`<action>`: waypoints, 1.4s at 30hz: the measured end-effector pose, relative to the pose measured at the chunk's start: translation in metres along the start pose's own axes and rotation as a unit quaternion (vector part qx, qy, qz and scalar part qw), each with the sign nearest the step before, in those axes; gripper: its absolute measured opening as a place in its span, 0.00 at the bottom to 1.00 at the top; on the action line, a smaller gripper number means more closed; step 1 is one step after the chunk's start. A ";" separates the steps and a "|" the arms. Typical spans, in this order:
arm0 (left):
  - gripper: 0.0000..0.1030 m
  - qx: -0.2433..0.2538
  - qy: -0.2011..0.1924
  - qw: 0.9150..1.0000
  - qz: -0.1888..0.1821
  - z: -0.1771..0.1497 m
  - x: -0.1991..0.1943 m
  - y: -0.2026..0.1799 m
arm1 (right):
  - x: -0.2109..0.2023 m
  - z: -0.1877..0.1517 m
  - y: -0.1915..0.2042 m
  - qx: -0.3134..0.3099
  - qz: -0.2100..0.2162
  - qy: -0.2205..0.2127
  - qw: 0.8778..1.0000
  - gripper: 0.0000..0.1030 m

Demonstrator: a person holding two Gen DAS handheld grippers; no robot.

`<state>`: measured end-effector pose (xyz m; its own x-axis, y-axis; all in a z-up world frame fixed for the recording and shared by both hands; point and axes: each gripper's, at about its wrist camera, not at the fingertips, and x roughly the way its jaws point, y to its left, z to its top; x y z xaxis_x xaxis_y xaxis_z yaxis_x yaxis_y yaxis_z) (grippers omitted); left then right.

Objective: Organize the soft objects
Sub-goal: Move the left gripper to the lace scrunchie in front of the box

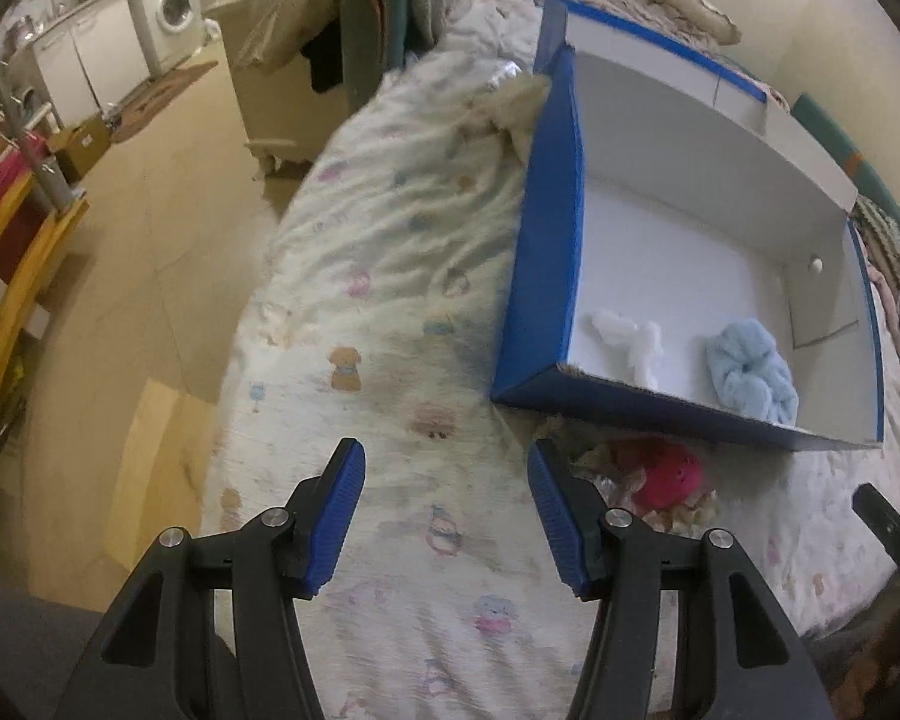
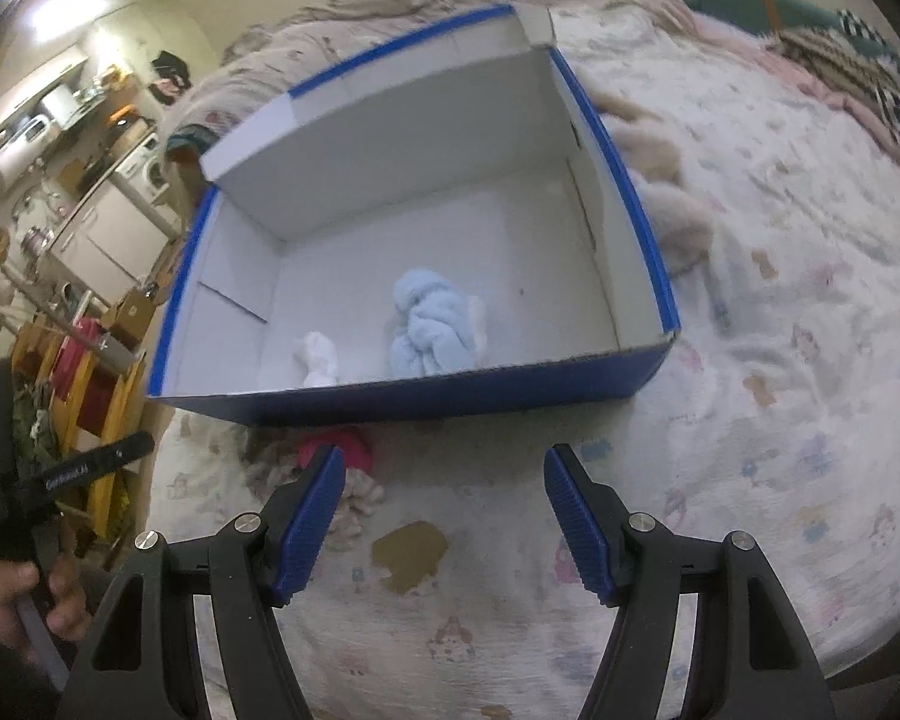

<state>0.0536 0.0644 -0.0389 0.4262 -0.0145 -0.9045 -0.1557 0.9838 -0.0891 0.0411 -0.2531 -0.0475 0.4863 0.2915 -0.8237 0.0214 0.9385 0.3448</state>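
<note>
A blue box (image 1: 543, 252) (image 2: 450, 399) with a white inside stands open on the bed. In it lie a light blue fluffy cloth (image 1: 750, 369) (image 2: 429, 330) and a small white soft piece (image 1: 627, 339) (image 2: 318, 357). A pink and cream soft toy (image 1: 666, 477) (image 2: 342, 450) lies on the bedcover just in front of the box. My left gripper (image 1: 447, 516) is open and empty, to the left of the toy. My right gripper (image 2: 444, 519) is open and empty, to the right of the toy. A beige plush (image 2: 660, 180) (image 1: 513, 99) lies against the box's far side.
The bed has a white printed cover (image 1: 390, 276) (image 2: 780, 360). Its edge drops to a tan floor (image 1: 150, 192) on the left. A cabinet draped with clothes (image 1: 294, 60) stands by the bed. Yellow wooden shelving (image 1: 12, 276) is at far left. Folded blankets (image 2: 840, 60) lie at the back.
</note>
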 end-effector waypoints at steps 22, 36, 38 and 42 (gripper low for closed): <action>0.20 -0.002 0.131 0.990 -0.044 0.004 0.109 -0.051 | 0.026 0.000 -0.005 0.000 -0.026 0.043 0.999 0.70; 0.09 0.019 0.085 0.992 -0.093 0.002 0.062 -0.063 | 0.037 -0.002 -0.006 0.006 -0.023 0.063 0.998 0.70; 0.09 0.024 0.075 0.993 -0.092 0.001 0.049 -0.063 | 0.041 -0.002 -0.005 0.004 -0.025 0.068 0.997 0.70; 0.09 0.028 0.065 0.994 -0.078 -0.004 0.027 -0.048 | 0.052 -0.006 0.003 -0.018 -0.041 0.087 0.995 0.70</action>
<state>0.0689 0.0159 -0.0607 0.3221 -0.1875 -0.9280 -0.0445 0.9761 -0.2127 0.0616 -0.2336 -0.0920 0.3257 0.2392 -0.9147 0.0218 0.9653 0.2602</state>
